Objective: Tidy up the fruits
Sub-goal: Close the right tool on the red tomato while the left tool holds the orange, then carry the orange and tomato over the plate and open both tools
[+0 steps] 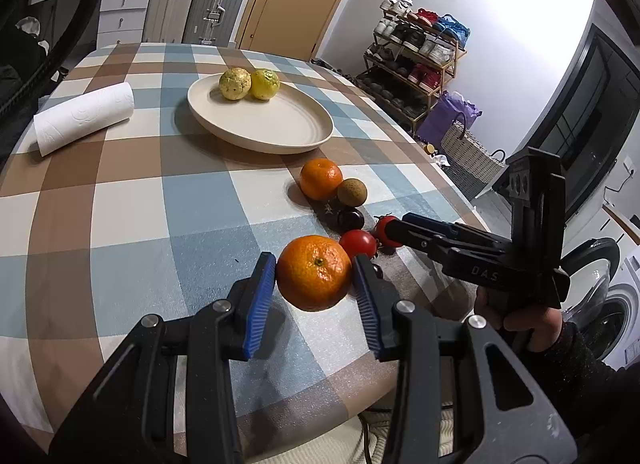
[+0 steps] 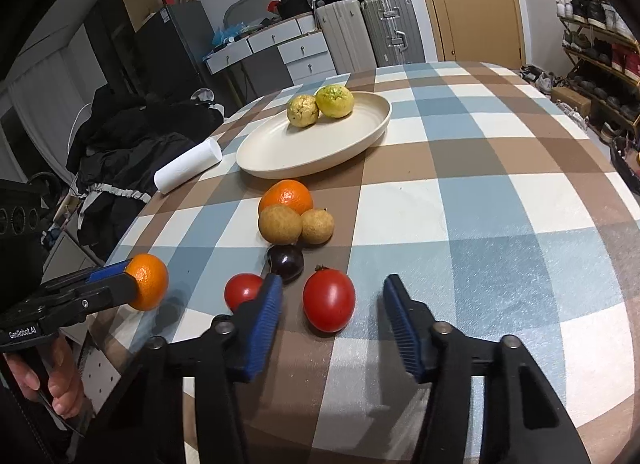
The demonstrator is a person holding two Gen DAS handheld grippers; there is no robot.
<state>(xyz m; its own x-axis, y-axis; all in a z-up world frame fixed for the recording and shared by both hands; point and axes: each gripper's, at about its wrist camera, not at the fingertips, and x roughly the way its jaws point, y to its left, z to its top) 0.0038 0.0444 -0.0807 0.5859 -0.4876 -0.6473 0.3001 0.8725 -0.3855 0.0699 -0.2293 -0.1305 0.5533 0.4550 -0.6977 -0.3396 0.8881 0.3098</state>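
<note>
Left wrist: left tool [image 1: 314, 278] pinches mandarin [image 1: 314, 278], stem end facing camera; right tool [image 2: 330, 306] spread

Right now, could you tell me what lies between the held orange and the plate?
Bare checked tablecloth only. In the left wrist view, the stretch from the orange in the left tool to the plate is clear; the other fruits sit off to the right.

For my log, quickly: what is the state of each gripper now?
Left gripper: shut on an orange, lifted off the table.
Right gripper: open, holding nothing, a red tomato between its fingers.
</note>
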